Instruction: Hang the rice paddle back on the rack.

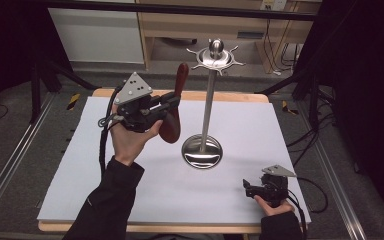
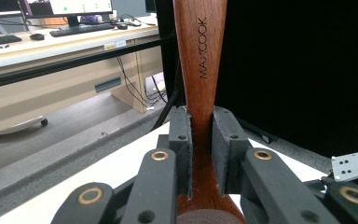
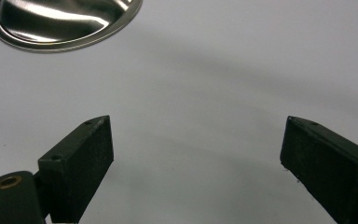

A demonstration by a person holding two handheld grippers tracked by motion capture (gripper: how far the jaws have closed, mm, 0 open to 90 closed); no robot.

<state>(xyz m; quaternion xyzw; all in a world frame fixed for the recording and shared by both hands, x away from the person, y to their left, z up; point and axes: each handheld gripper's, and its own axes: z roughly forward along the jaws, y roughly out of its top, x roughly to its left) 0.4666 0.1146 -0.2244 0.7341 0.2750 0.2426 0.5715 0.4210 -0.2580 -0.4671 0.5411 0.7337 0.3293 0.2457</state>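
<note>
table (image 1: 300,145): white top, fills centre of the high view, wooden edge at the far and near sides.
desk (image 2: 37,51): upper left of the left gripper view, keyboard and monitor on it, off the table.
stand (image 1: 209,100): steel, upright, centre of the high view. Round base (image 3: 60,23) flat on the table, thin pole, hooked crown at upper centre. Base also at upper left of the right gripper view.
spoon (image 1: 176,107): dark wood, just left of the stand's pole, not touching it as far as I can tell. Roughly upright, handle end up, bowl end down and off the table. Handle reads MAXCOOK in the left gripper view (image 2: 200,56).
left gripper (image 1: 172,101): raised, left of centre in the high view, held by a hand (image 1: 130,137). Jaws pinched on the spoon's handle just above the bowl, pads (image 2: 182,140) tight on both sides.
right gripper (image 1: 245,185): low at lower right of the high view, near the table's near edge, well apart from the base. Jaws spread wide, nothing between them, bare table under them in its own view (image 3: 196,158).
</note>
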